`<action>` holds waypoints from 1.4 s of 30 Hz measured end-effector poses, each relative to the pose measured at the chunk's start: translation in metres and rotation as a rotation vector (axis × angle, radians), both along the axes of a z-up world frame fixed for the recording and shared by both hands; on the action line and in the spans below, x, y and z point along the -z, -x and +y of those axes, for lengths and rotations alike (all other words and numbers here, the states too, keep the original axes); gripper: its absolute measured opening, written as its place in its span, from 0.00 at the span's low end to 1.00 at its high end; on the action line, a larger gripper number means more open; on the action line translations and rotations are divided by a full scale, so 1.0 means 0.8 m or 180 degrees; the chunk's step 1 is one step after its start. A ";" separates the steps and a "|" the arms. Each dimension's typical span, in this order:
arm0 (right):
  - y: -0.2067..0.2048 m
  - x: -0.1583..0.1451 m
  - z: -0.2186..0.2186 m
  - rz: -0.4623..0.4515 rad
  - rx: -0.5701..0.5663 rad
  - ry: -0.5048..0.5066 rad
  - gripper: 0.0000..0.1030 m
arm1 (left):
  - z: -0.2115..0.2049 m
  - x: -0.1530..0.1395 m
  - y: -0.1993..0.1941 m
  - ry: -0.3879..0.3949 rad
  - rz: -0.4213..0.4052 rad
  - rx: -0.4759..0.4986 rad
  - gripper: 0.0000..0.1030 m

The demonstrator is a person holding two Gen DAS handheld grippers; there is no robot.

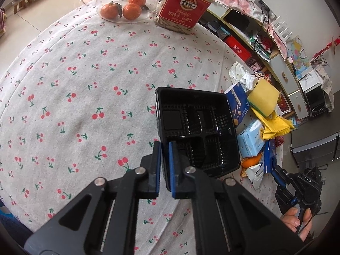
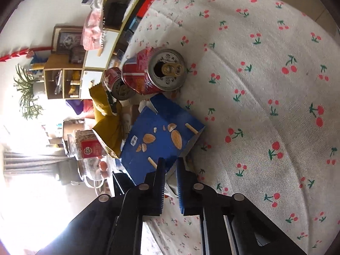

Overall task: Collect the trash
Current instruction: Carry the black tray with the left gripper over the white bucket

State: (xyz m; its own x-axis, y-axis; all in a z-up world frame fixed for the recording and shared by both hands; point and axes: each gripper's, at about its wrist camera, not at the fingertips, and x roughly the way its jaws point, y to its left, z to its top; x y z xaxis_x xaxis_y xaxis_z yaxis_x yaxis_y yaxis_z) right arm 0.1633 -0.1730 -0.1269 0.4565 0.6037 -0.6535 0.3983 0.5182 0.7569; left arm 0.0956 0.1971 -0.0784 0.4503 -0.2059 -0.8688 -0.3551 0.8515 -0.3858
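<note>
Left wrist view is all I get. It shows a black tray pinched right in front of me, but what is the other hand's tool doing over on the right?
Observer: The right gripper is shut on the edge of a blue box printed with almonds.
Operator: So my black tray isn't the only thing held. Is anything lying past that box?
Observer: Two red drink cans lie on their sides on the tablecloth, the larger can beside the smaller can.
Operator: Are they opened?
Observer: The larger can is. Its top faces the camera, with the pull tab and an open hole showing.
</note>
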 end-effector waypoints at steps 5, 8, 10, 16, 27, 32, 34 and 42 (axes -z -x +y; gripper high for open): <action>-0.001 -0.016 0.005 -0.0168 -0.0055 -0.0003 0.06 | -0.003 -0.011 0.002 0.0145 -0.0100 0.0067 0.06; -0.004 -0.017 0.008 -0.0188 -0.0060 0.0036 0.06 | -0.005 -0.013 0.002 0.0194 -0.0122 0.0103 0.05; -0.009 -0.018 0.012 -0.0196 -0.0061 0.0038 0.06 | -0.004 -0.013 0.002 0.0236 -0.0126 0.0107 0.05; -0.002 -0.044 0.020 -0.0447 -0.0173 0.0166 0.02 | -0.002 -0.026 0.010 0.0467 -0.0273 0.0148 0.04; 0.023 -0.100 0.005 -0.0746 -0.0244 0.0329 0.02 | -0.013 -0.053 0.015 0.0866 -0.0507 0.0337 0.01; 0.042 -0.110 -0.030 -0.0775 -0.0130 0.0327 0.02 | -0.019 -0.055 0.013 0.0807 -0.0530 0.0392 0.00; 0.052 -0.117 -0.054 -0.0784 -0.0031 0.0350 0.02 | -0.017 -0.052 0.013 0.0825 -0.0514 0.0376 0.00; 0.102 -0.142 -0.182 -0.0778 0.0666 0.0621 0.02 | -0.018 -0.059 0.017 0.0871 -0.0578 0.0415 0.00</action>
State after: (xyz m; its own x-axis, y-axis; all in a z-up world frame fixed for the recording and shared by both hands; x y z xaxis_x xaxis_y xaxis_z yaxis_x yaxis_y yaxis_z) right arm 0.0814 -0.3185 -0.0137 0.7136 0.3559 -0.6035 0.3306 0.5884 0.7379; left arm 0.0817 0.1826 -0.0310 0.5471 -0.4860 -0.6816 -0.1549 0.7414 -0.6529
